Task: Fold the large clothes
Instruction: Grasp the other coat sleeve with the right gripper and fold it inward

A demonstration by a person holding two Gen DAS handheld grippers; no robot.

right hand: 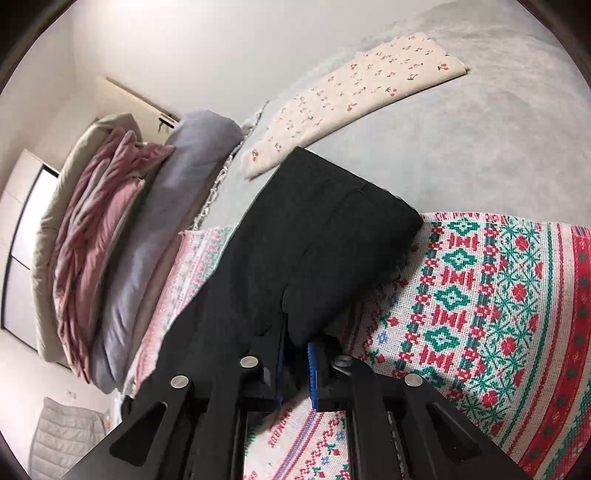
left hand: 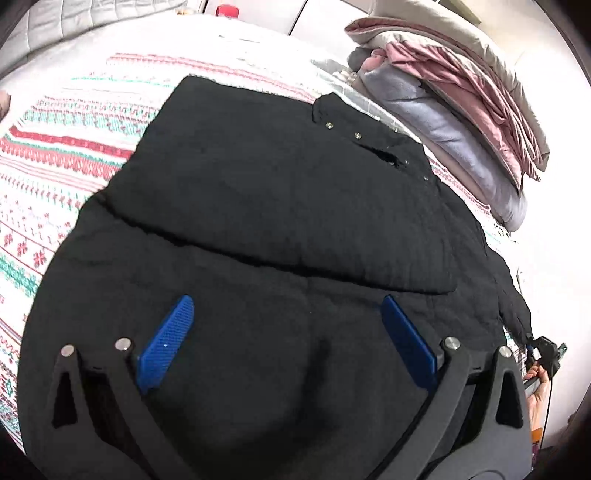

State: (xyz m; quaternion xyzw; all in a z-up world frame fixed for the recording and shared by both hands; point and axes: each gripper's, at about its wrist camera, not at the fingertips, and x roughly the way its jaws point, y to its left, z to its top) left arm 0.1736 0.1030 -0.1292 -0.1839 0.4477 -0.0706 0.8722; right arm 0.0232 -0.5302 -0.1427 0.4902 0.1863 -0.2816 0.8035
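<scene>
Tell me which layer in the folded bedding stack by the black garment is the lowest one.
The lavender-grey blanket is lowest, nearest the black garment. The wrinkled pink sheet lies on it, and the beige quilt tops the stack.

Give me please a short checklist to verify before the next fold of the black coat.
1. Right gripper holds the black coat: ok, shut on an edge of it.
2. Left gripper free: ok, open above the coat, holding nothing.
3. Coat lies flat on the patterned blanket: ok, one layer already folded over.
4. Bedding pile apart from the coat: cannot tell, it is very near.
5. Snap buttons closed: cannot tell.
</scene>
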